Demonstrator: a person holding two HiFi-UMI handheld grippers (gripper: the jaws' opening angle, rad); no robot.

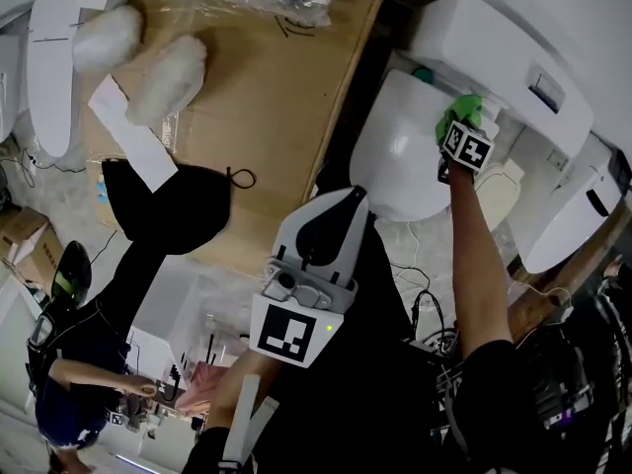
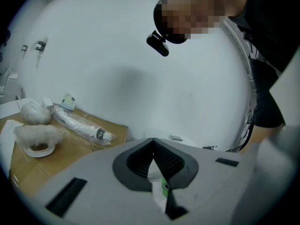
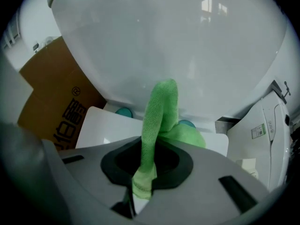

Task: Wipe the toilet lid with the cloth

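Fingers (image 3: 183, 165) of right gripper (image 3: 149, 165) were clamped on green cloth (image 3: 161, 109); one strip stood up from between pads, rest bunched just ahead. Head view: right gripper (image 1: 457, 126) was at end of outstretched arm, cloth touching rear edge of closed white toilet lid (image 1: 400, 156). Left gripper (image 1: 341, 210) hung near person's body, off lid; its fingers (image 2: 177, 162) were closed together, nothing between. Cardboard sheet (image 1: 267, 97) lay left of toilet.

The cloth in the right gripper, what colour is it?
Bright green woven cloth, clearest in the right gripper view.
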